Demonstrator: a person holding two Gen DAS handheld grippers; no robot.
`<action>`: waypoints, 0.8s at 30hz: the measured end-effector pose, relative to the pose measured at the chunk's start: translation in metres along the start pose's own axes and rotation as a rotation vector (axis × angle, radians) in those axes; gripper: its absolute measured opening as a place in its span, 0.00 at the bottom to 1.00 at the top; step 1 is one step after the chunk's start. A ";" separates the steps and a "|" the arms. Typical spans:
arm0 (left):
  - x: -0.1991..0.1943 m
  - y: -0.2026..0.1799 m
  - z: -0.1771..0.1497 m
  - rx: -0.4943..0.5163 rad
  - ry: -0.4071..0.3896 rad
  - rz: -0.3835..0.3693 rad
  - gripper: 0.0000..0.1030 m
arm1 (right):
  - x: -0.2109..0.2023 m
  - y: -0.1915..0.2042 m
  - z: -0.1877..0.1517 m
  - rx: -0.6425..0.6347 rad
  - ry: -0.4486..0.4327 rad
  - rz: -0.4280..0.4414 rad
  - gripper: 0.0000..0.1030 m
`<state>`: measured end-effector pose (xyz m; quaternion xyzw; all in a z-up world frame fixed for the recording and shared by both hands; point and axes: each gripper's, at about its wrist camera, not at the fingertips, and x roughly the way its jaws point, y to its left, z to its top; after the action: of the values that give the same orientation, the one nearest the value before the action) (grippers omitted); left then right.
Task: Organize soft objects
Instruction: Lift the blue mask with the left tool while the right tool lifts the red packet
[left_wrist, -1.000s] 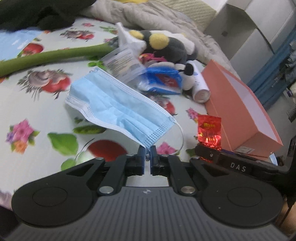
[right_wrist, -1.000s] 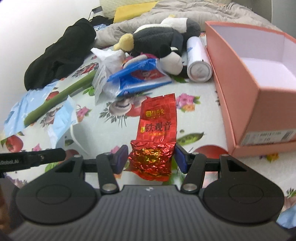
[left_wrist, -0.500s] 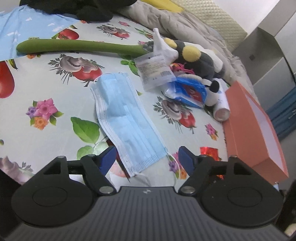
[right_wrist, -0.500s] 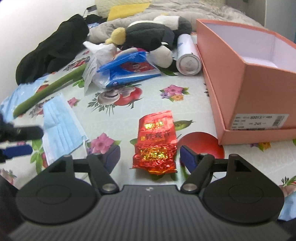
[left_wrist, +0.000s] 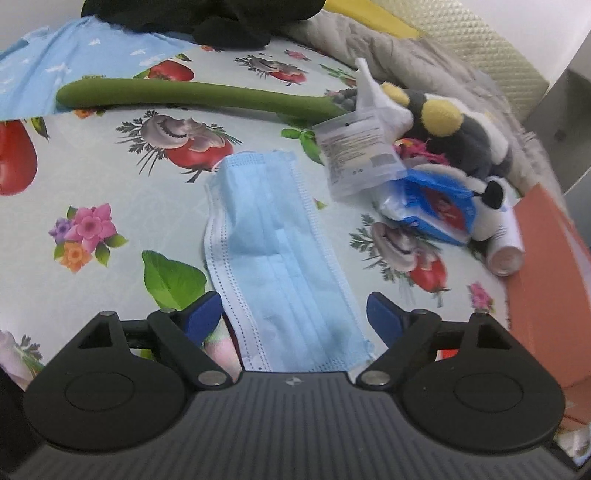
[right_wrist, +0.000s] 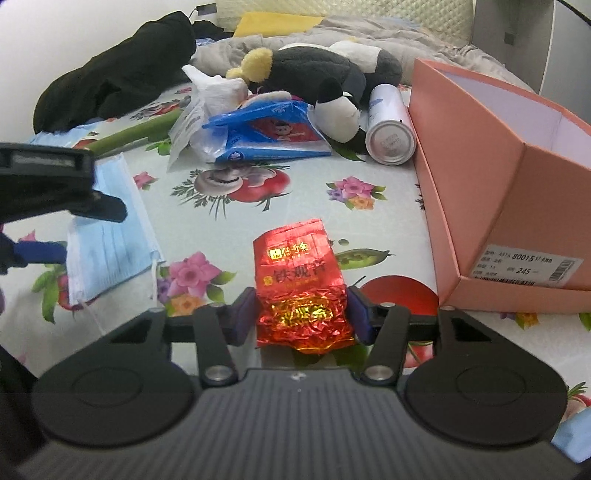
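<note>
A light blue face mask (left_wrist: 280, 251) lies flat on the flowered tablecloth (left_wrist: 92, 177). My left gripper (left_wrist: 293, 319) straddles its near end; the jaws are opening and stand wide, and neither pad touches it. The right wrist view shows the mask (right_wrist: 107, 236) at the left, under the left gripper's fingers (right_wrist: 37, 251). A crinkled red foil tea packet (right_wrist: 299, 280) sits between my right gripper's (right_wrist: 301, 319) closing jaws, with a pad against each side. A black, white and yellow plush toy (right_wrist: 314, 74) lies at the back.
An open pink cardboard box (right_wrist: 498, 206) stands on the right. A blue tissue pack (right_wrist: 273, 133), a clear plastic bag (left_wrist: 358, 155) and a white can (right_wrist: 388, 125) crowd the plush toy. A long green soft tube (left_wrist: 192, 94), a black garment (right_wrist: 118, 70) and a grey quilt (left_wrist: 424, 62) lie behind.
My left gripper let go of the mask's corner and opened wide; the mask now lies flat. My right gripper opened, dropped the red packet on the cloth, then closed in on it again.
</note>
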<state>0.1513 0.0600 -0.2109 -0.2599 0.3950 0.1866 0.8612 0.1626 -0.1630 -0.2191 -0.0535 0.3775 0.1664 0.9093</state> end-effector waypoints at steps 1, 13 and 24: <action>0.002 -0.002 0.000 0.013 -0.009 0.012 0.87 | 0.000 0.000 0.000 -0.002 0.000 0.000 0.54; 0.018 -0.038 -0.022 0.308 0.007 0.119 0.91 | -0.002 -0.002 -0.005 -0.024 -0.017 0.019 0.54; 0.012 -0.051 -0.027 0.393 -0.004 0.058 0.30 | -0.002 -0.003 -0.005 -0.035 -0.020 0.029 0.53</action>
<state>0.1694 0.0050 -0.2200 -0.0749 0.4296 0.1312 0.8903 0.1589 -0.1675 -0.2214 -0.0625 0.3662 0.1868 0.9095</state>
